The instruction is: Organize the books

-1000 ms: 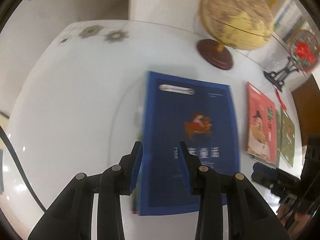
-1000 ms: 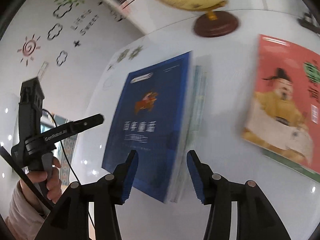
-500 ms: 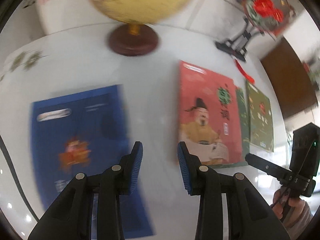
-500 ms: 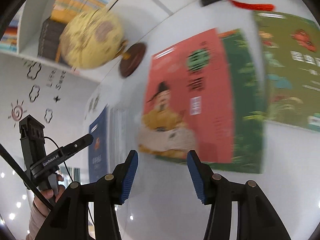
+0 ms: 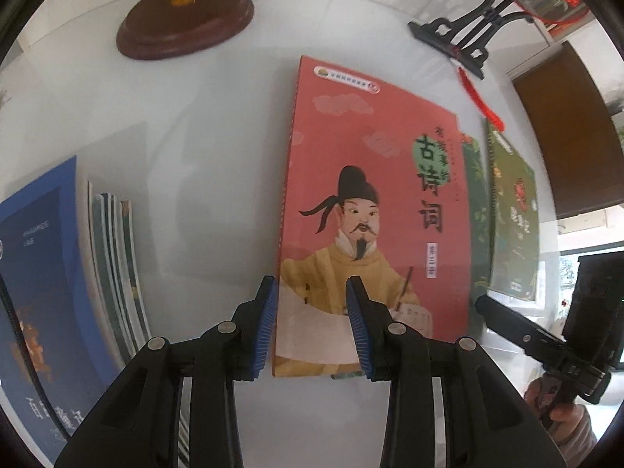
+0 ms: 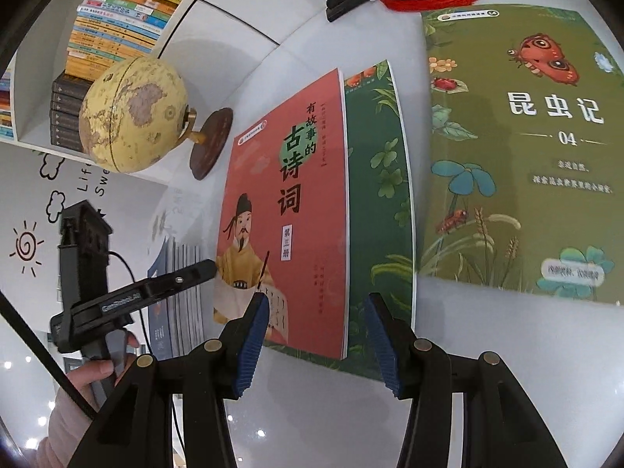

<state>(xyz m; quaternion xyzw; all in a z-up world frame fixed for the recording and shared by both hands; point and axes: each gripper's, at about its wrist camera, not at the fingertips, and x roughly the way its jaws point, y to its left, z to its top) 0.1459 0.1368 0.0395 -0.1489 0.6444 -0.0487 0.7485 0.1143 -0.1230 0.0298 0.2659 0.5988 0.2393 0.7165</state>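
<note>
Two blue-padded jaws of the left gripper (image 5: 312, 321) gape empty above the red poet-cover book's (image 5: 374, 210) near edge; the blue book stack (image 5: 50, 292) is cut off leftward. From the right wrist, the right gripper (image 6: 316, 337) hovers equally open and empty; that red book half hides a dark-green leafy book (image 6: 384, 210).

Glossy covers on a polished white table

The red book (image 5: 374, 210) has a smooth paper cover; beside it, the table (image 5: 218, 124) shines; the globe's base (image 5: 183, 19) looks like varnished wood.

The olive book (image 6: 518, 148) reads "昆虫记 04"; the red book (image 6: 288, 210) "古诗词".
</note>
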